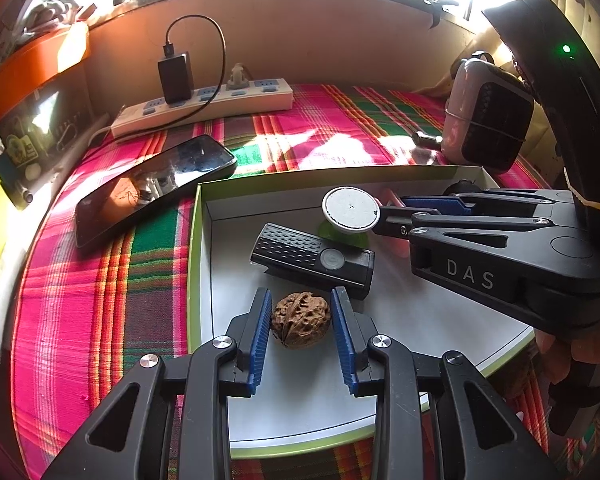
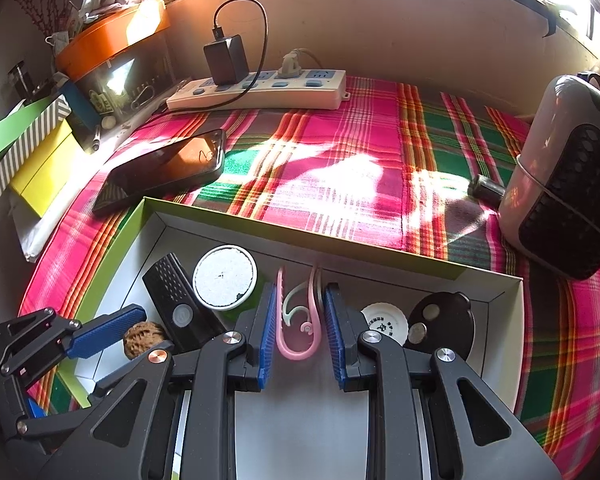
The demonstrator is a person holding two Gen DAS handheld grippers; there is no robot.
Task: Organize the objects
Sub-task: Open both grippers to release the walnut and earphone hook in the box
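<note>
A shallow white box with a green rim (image 1: pixel 194 264) lies on the plaid cloth; it also shows in the right wrist view (image 2: pixel 452 272). In it are a walnut (image 1: pixel 300 320), a black ribbed device (image 1: pixel 312 258), a green tub with a white lid (image 1: pixel 350 206), a pink and pale green hook (image 2: pixel 300 320), a white cap (image 2: pixel 386 324) and a black disc (image 2: pixel 440 324). My left gripper (image 1: pixel 300 312) is open, its jaws on either side of the walnut. My right gripper (image 2: pixel 300 324) is open around the hook.
A black phone (image 1: pixel 156 188) lies on the cloth left of the box. A white power strip (image 1: pixel 204 108) with a charger sits at the back. A small pink and black fan (image 2: pixel 568 176) stands at the right. Boxes (image 2: pixel 40 160) are stacked at the left edge.
</note>
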